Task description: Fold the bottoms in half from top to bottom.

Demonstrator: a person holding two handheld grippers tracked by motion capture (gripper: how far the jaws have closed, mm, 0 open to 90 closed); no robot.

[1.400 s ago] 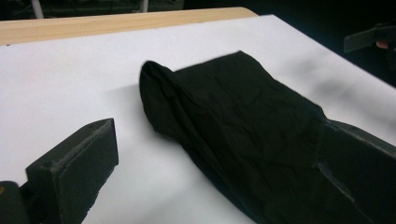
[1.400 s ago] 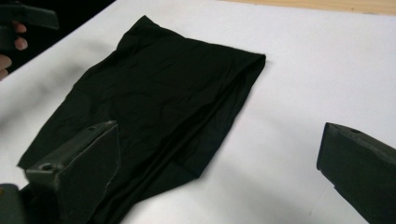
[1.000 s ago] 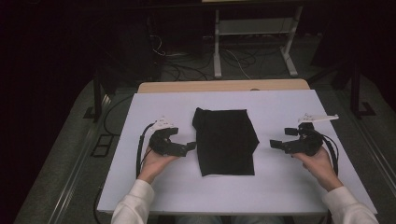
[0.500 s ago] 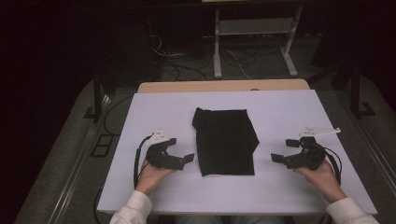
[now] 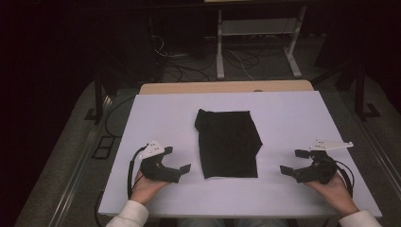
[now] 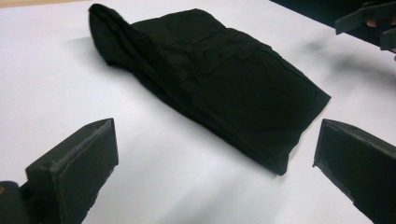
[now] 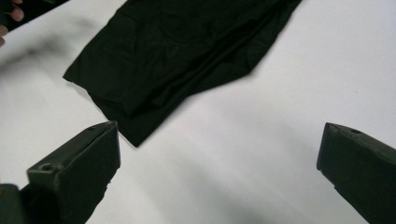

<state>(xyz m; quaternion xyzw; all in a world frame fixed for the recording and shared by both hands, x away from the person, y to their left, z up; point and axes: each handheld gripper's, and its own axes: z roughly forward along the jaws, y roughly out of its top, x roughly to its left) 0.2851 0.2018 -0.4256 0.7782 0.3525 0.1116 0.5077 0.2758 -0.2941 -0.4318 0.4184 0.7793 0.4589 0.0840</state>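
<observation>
I read no writing | left tool (image 5: 178, 160) wide open, empty | right tool (image 5: 292, 162) wide open, empty | black cloth (image 5: 228, 142) between them on bench (image 5: 293, 118)

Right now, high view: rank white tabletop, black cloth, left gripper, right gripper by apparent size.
1. White tabletop, by far the largest.
2. Black cloth, folded at its middle.
3. Left gripper and right gripper: they look alike in size, so no ranking between them.
</observation>
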